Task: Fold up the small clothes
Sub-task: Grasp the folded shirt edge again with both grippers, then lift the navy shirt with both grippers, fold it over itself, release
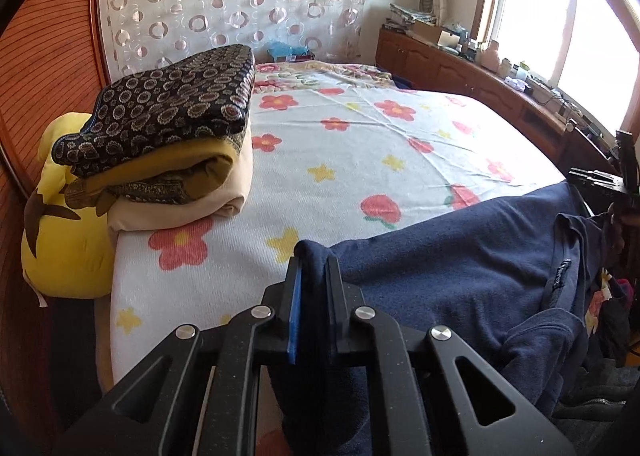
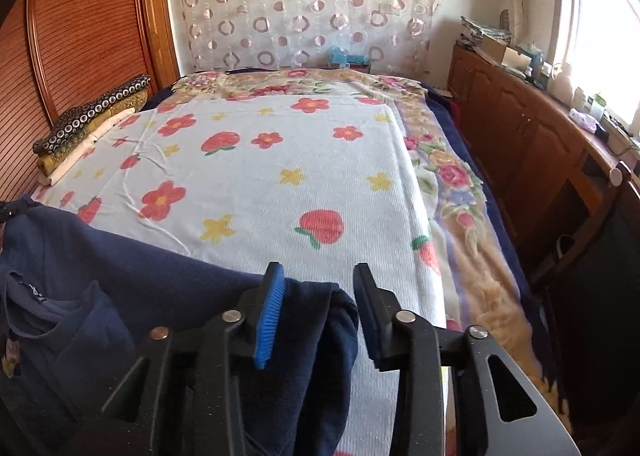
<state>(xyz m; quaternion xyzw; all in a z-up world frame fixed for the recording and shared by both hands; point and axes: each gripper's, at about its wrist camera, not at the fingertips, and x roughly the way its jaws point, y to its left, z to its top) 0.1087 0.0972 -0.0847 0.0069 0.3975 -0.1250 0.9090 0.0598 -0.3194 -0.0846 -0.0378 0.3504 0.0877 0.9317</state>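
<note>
A navy blue garment (image 1: 452,256) lies at the near edge of the bed, its collar and label toward the right in the left wrist view. My left gripper (image 1: 314,260) is shut on a fold of this garment at its left end. In the right wrist view the same garment (image 2: 100,280) stretches left from my right gripper (image 2: 318,276). The right gripper's jaws stand apart, with a bunch of the navy cloth lying between them, against the left blue pad (image 2: 270,320).
The bed carries a white flowered sheet (image 1: 352,160) over a floral blanket (image 2: 456,184). A stack of folded cloths (image 1: 168,136) and a yellow pillow (image 1: 60,232) sit at the left by the wooden headboard (image 2: 80,40). A wooden cabinet (image 2: 528,144) runs along the right under the window.
</note>
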